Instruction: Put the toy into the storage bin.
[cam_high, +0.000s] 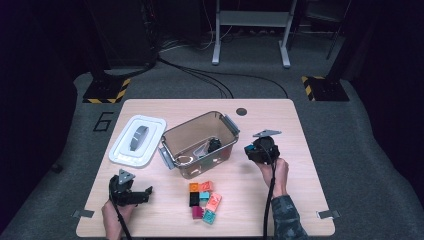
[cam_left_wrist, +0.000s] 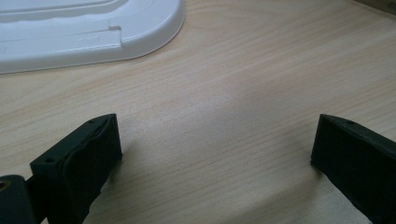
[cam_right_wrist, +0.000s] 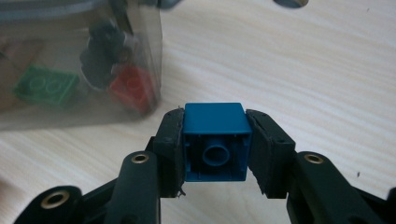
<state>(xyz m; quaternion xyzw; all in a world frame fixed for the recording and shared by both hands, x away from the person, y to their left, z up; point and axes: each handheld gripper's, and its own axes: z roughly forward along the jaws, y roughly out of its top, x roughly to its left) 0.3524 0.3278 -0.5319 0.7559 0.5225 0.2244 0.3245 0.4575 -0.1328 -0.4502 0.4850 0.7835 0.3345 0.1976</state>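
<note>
My right gripper (cam_right_wrist: 215, 140) is shut on a blue brick (cam_right_wrist: 215, 140), its hollow underside facing the camera, held above the table just right of the clear bin (cam_high: 200, 142). In the high view the right gripper (cam_high: 252, 150) hangs beside the bin's right wall. Through the bin's wall I see a green brick (cam_right_wrist: 45, 85), a red brick (cam_right_wrist: 133, 88) and a dark object (cam_right_wrist: 105, 46). My left gripper (cam_high: 142, 194) rests open on the table at the front left, its jaws wide apart over bare wood (cam_left_wrist: 215, 140). A cluster of several coloured bricks (cam_high: 204, 200) lies in front of the bin.
The bin's white lid (cam_high: 137, 140) lies flat to the left of the bin, its corner near the left gripper (cam_left_wrist: 93, 28). A round hole (cam_high: 241, 111) sits in the table's far edge. Cables and stand feet are on the floor beyond the table.
</note>
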